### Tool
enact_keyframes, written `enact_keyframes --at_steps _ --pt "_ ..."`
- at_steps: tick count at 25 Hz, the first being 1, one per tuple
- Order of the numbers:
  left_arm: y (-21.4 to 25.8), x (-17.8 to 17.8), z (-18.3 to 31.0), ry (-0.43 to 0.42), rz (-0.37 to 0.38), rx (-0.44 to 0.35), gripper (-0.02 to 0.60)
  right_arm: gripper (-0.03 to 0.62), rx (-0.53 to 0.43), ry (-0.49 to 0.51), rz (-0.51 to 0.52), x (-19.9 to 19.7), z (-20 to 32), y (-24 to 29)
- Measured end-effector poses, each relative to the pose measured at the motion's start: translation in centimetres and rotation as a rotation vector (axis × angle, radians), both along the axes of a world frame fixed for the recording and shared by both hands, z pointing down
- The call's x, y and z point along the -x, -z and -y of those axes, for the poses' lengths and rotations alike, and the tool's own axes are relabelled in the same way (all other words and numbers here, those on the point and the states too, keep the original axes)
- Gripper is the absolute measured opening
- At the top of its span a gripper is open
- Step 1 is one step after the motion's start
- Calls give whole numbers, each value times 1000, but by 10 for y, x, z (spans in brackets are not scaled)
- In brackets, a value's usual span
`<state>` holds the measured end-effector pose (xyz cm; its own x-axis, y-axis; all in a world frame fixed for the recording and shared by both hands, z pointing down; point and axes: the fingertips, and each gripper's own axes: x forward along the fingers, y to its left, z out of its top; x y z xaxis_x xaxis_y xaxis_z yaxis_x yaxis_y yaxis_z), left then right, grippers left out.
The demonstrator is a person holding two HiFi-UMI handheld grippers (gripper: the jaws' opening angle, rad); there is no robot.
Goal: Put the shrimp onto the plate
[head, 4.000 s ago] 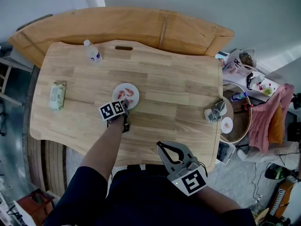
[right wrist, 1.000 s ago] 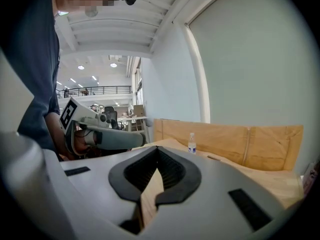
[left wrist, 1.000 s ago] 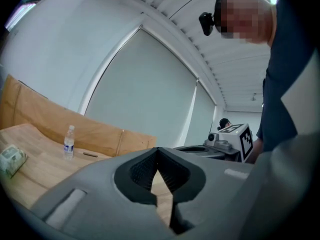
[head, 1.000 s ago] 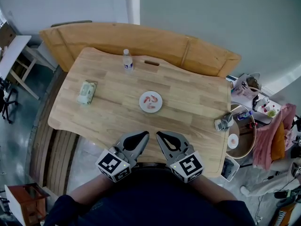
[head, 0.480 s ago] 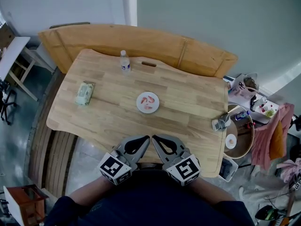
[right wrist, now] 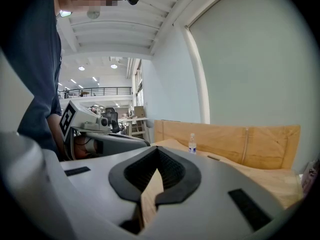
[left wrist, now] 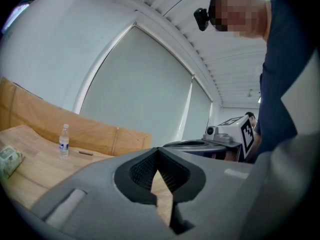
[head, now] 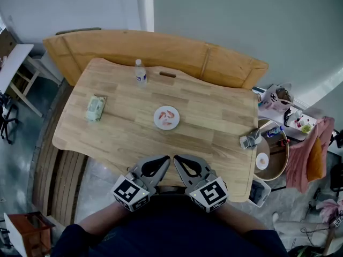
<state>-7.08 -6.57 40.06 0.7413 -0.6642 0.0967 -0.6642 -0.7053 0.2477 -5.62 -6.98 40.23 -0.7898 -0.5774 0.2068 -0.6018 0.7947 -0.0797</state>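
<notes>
In the head view we hold both grippers close to our body, at the near edge of the wooden table (head: 209,116). The left gripper (head: 165,159) and the right gripper (head: 177,158) lie side by side, their tips almost touching each other and pointing toward the table's middle. Each one's jaws are drawn together with nothing in them. The shrimp (head: 167,114) lie as pink pieces on the small white plate (head: 156,120), which sits near the middle of the table, well apart from both grippers. A water bottle (head: 140,71) stands upright near the far edge. A green packet (head: 96,107) lies toward the left end, and a small grey object (head: 250,138) rests at the right edge. A long wooden bench (head: 161,47) runs behind the table.

In the left gripper view, the left gripper (left wrist: 159,152) has its jaws closed tip to tip, empty, with only tabletop showing through the gap below the tips. Beyond we see the water bottle (left wrist: 63,141) and the right gripper (left wrist: 197,145) beside us.

In the right gripper view, the right gripper (right wrist: 157,150) likewise has its jaws pressed together on nothing. The left gripper (right wrist: 110,139) lies just to the left, and the water bottle (right wrist: 192,143) stands farther off before the bench (right wrist: 250,141).
</notes>
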Motion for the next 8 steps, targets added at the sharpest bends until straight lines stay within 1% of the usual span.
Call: enact_keyframes --at_steps 8 --pt "2 -2 -2 -8 -3 -9 5 9 -2 -4 -9 -3 -1 -5"
